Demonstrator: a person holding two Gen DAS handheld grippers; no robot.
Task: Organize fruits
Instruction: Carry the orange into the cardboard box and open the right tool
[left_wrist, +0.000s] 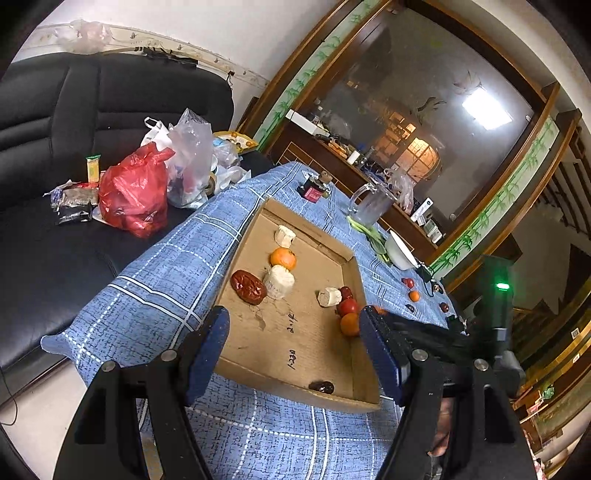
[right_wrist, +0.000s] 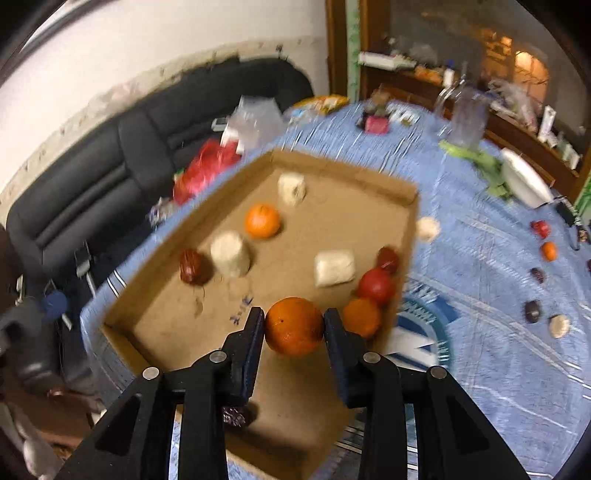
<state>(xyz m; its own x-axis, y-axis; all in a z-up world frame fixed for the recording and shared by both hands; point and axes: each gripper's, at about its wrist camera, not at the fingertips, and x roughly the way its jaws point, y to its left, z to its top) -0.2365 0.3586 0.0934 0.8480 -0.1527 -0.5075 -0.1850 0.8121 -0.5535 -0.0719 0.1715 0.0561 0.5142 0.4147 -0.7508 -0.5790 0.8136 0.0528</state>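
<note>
right gripper (right_wrist: 294, 325): clamped on an orange (right_wrist: 294, 326), held above the cardboard tray's (right_wrist: 147, 295) near half
left gripper (left_wrist: 293, 332): wide, empty, at the tray's near edge
drop spot: directly below and ahead, beside the tray's other orange (right_wrist: 362, 317)
loose fruit (right_wrist: 549, 251): far right on the cloth, nearer the right hand

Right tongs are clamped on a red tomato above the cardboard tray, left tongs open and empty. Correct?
Not quite. The right tongs are clamped on an orange, not a red tomato, as the right wrist view shows. They do hold it above the cardboard tray, and the left tongs are open and empty.
</note>
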